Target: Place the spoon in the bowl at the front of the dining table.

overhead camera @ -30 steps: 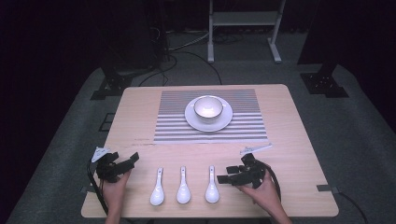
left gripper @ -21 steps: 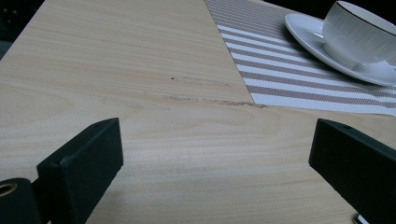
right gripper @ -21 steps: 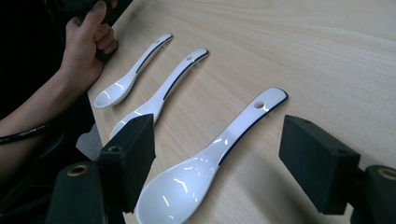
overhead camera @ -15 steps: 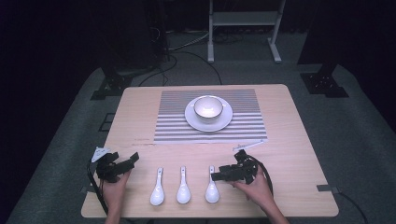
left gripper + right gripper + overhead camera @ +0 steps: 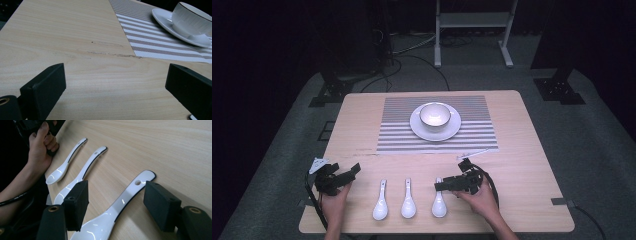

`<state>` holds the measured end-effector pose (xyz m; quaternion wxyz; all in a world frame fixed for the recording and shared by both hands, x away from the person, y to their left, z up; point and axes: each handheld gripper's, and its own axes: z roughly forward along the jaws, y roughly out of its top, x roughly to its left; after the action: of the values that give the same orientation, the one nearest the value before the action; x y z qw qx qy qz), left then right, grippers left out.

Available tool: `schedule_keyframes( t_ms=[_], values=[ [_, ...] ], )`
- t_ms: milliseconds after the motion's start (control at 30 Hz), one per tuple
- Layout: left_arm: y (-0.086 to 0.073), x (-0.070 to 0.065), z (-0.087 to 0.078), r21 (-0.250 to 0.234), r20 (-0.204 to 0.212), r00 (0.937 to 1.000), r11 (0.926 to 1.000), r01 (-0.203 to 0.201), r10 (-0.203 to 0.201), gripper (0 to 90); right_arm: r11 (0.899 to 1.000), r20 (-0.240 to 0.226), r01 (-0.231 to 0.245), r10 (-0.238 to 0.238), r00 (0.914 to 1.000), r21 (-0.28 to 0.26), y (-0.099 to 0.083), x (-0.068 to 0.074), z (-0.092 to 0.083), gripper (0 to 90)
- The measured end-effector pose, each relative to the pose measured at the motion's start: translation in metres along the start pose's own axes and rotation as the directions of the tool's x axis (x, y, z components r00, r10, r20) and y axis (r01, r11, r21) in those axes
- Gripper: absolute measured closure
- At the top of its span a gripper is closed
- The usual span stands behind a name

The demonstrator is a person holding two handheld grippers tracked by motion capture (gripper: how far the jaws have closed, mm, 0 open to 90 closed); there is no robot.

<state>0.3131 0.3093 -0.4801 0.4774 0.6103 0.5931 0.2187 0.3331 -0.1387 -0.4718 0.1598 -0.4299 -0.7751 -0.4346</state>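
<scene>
Three white ceramic spoons lie side by side near the table's front edge: left (image 5: 381, 200), middle (image 5: 408, 199) and right (image 5: 439, 202). My right gripper (image 5: 440, 186) points left, low over the right spoon's handle. In the right gripper view that spoon (image 5: 125, 200) lies between the jaws of the right gripper (image 5: 117, 192), which have just been closing; the pads stand clear of the handle on both sides. The left gripper (image 5: 353, 171) rests at the front left, held by a hand. Its jaws stand wide apart over bare wood in the left gripper view (image 5: 115, 72).
A white bowl (image 5: 434, 114) sits on a saucer (image 5: 418, 127) on a striped placemat (image 5: 397, 125) at the table's far middle. The other two spoons (image 5: 85, 170) (image 5: 66, 162) lie beyond the right gripper's jaws, near the person's left hand (image 5: 41, 147).
My right gripper has slid left and a little down until its jaws straddle the right spoon's handle, and the jaws have narrowed. The left gripper has stayed put.
</scene>
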Motion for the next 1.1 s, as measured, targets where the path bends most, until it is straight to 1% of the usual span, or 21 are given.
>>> schedule_keyframes(
  t_ms=[33, 200, 267, 333, 400, 500, 600, 667, 733, 800, 867, 933, 967, 1000, 1067, 1100],
  values=[
    [0.0, 0.0, 0.0, 0.0, 0.0, 1.0, 1.0, 0.0, 0.0, 1.7, 1.0, -0.001, 0.0, 0.0, 1.0, 0.003, 0.001, 0.0, 0.001, 35.7],
    [0.0, 0.0, 0.0, -0.001, -0.003, 1.0, 1.0, 0.002, -0.002, 1.7, 1.0, 0.025, 0.006, -0.006, 0.9997, 0.012, 0.003, 0.0, 0.005, 38.0],
    [0.0, 0.0, 0.0, -0.001, -0.003, 1.0, 1.0, 0.002, -0.002, 1.7, 1.0, 0.03, 0.009, -0.01, 0.9995, 0.007, 0.004, 0.0, 0.007, 38.8],
    [0.0, 0.0, 0.0, -0.001, -0.003, 1.0, 1.0, 0.002, -0.002, 1.7, 1.0, 0.05, 0.016, -0.017, 0.9986, 0.014, 0.005, 0.001, 0.008, 40.3],
    [0.0, 0.0, 0.0, -0.001, -0.003, 1.0, 1.0, 0.002, -0.002, 1.7, 1.0, 0.057, 0.016, -0.016, 0.9982, 0.017, 0.005, 0.002, 0.01, 41.5],
    [0.0, 0.0, 0.0, -0.002, -0.002, 1.0, 1.0, 0.003, -0.003, 1.7, 0.999, 0.084, 0.023, -0.025, 0.9961, 0.022, 0.005, 0.002, 0.012, 43.5],
    [0.0, 0.0, 0.0, 0.001, 0.002, 1.0, 1.0, 0.006, -0.006, 1.7, 0.999, 0.102, 0.034, -0.036, 0.9941, 0.02, 0.004, 0.004, 0.015, 46.1],
    [0.0, 0.0, 0.0, 0.003, 0.002, 1.0, 1.0, 0.006, -0.006, 1.7, 0.999, 0.123, 0.048, -0.05, 0.9912, 0.015, 0.004, 0.006, 0.016, 48.0],
    [0.0, 0.001, 0.0, 0.003, 0.001, 1.0, 1.0, 0.006, -0.006, 1.7, 0.997, 0.158, 0.075, -0.076, 0.9845, 0.017, 0.003, 0.01, 0.017, 50.7],
    [0.0, 0.001, 0.0, 0.003, 0.001, 1.0, 1.0, 0.007, -0.007, 1.7, 0.993, 0.195, 0.113, -0.117, 0.9738, 0.032, 0.002, 0.016, 0.019, 55.2],
    [0.0, 0.001, 0.0, 0.003, 0.0, 1.0, 1.0, 0.008, -0.008, 1.7, 0.988, 0.236, 0.148, -0.155, 0.9593, 0.048, 0.001, 0.021, 0.022, 57.4],
    [0.0, 0.0, 0.001, 0.002, -0.001, 1.0, 1.0, 0.01, -0.01, 1.7, 0.983, 0.271, 0.169, -0.181, 0.9455, 0.066, 0.001, 0.026, 0.024, 59.7],
    [0.0, 0.001, 0.0, 0.003, 0.0, 1.0, 1.0, 0.009, -0.009, 1.7, 0.981, 0.278, 0.178, -0.192, 0.9412, 0.074, 0.002, 0.027, 0.024, 60.0],
    [0.0, 0.001, 0.0, 0.003, 0.0, 1.0, 1.0, 0.009, -0.009, 1.7, 0.981, 0.283, 0.178, -0.192, 0.9396, 0.077, 0.002, 0.028, 0.024, 60.7],
    [0.0, 0.001, 0.0, 0.004, 0.0, 1.0, 0.9999, 0.01, -0.01, 1.7, 0.979, 0.298, 0.186, -0.203, 0.9329, 0.084, 0.002, 0.029, 0.025, 65.0],
    [0.0, 0.001, 0.001, 0.004, 0.001, 1.0, 1.0, 0.009, -0.009, 1.7, 0.978, 0.296, 0.191, -0.208, 0.9322, 0.085, 0.002, 0.029, 0.025, 68.0]
  ],
)
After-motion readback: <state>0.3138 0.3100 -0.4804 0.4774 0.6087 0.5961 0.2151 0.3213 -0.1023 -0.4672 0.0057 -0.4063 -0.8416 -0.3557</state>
